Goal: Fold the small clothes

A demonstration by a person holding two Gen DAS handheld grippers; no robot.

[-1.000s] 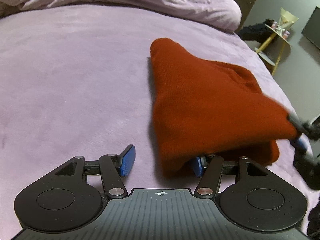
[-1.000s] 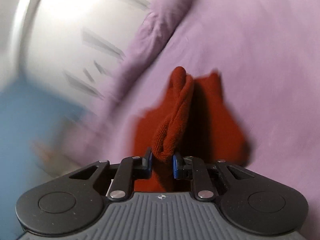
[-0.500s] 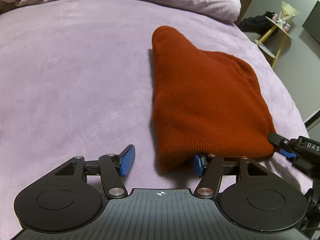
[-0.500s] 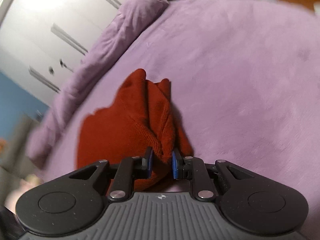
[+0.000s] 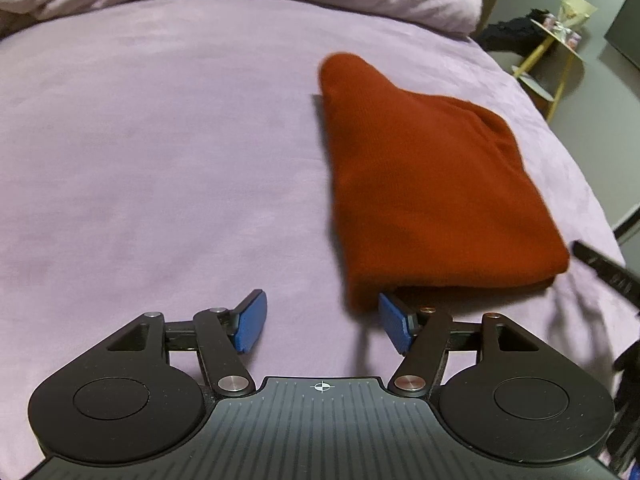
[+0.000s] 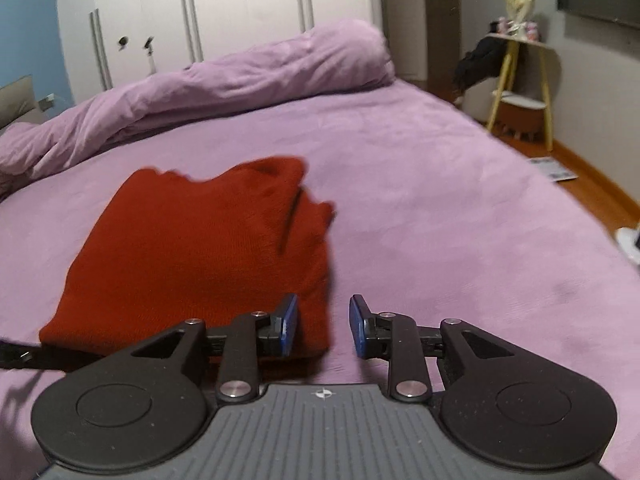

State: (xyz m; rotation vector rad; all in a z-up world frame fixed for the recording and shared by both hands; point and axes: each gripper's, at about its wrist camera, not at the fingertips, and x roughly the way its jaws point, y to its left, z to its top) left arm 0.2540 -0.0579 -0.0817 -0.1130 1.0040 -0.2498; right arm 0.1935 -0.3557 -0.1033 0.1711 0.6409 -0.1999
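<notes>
Work surface: a bed (image 6: 440,200) with a lilac fleece cover. A rolled lilac duvet (image 6: 240,76) lies along its far edge, toward 12 o'clock in both wrist views. White wardrobe doors (image 6: 240,8) stand behind it, and a yellow-legged side table (image 6: 520,80) stands off the bed at 2 o'clock.

Task item: one red knitted garment (image 5: 432,184) lies flat on the cover as a compact folded packet, upper layer over lower layer, with a rounded corner pointing to 11 o'clock in the left wrist view. In the right wrist view it occupies the 10 o'clock sector, and a layered edge shows at its far right corner.

Left gripper (image 5: 320,322): jaws wide apart, nothing gripped. The right pad sits at the near left corner of the garment, just under its edge; the left pad is over bare cover.

Right gripper (image 6: 323,326): jaws have just been opening. They are now parted, with only the near right corner of the garment between them, and neither pad presses on the cloth. The corner is judged released.

Progress: the fold on this item appears complete and laid down. Remaining, as a judgement: clear both grippers, smooth the packet or set it aside if required, then proceed to any further garment. None other is in view.
</notes>
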